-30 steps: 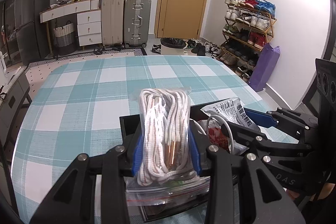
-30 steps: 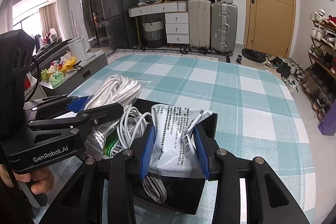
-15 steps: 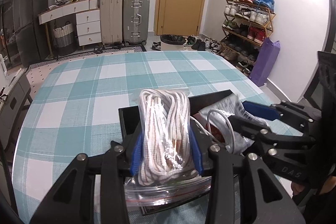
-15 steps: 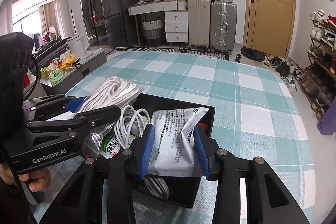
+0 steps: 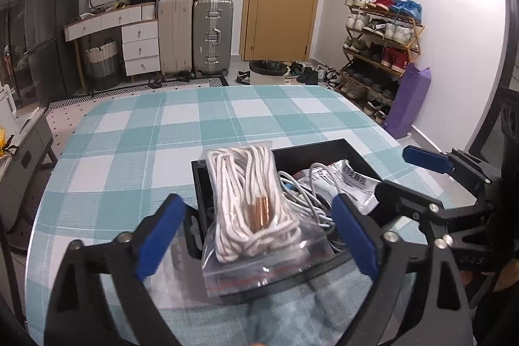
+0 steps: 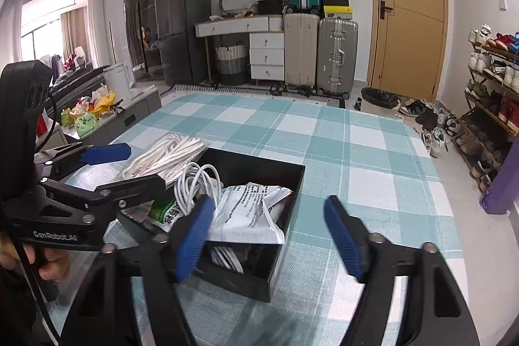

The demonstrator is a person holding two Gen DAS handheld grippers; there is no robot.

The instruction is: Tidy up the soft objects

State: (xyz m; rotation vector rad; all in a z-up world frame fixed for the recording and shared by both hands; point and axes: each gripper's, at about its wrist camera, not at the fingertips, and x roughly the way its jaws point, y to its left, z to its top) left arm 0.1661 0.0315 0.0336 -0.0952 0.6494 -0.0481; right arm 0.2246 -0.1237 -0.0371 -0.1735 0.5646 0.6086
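A black box (image 5: 327,151) (image 6: 275,274) stands on the checked tablecloth. A clear bag of white rope (image 5: 249,200) (image 6: 162,158) lies over its left rim. A white printed packet (image 6: 249,213) (image 5: 353,184) and a coiled white cable (image 6: 194,184) (image 5: 305,190) lie inside it. My left gripper (image 5: 256,232) is open, its blue pads either side of the rope bag, not touching it. My right gripper (image 6: 269,235) is open just behind the packet. Each gripper shows in the other's view.
The teal and white checked table (image 5: 181,132) (image 6: 356,151) stretches beyond the box. Suitcases (image 5: 211,34), a drawer unit, a door and a shoe rack (image 5: 379,47) stand around the room. A low cabinet with bags (image 6: 97,115) is to the left.
Both grippers have opened. The left let go of the rope bag, which now rests on the box rim. The right let go of the packet, which now lies in the box.
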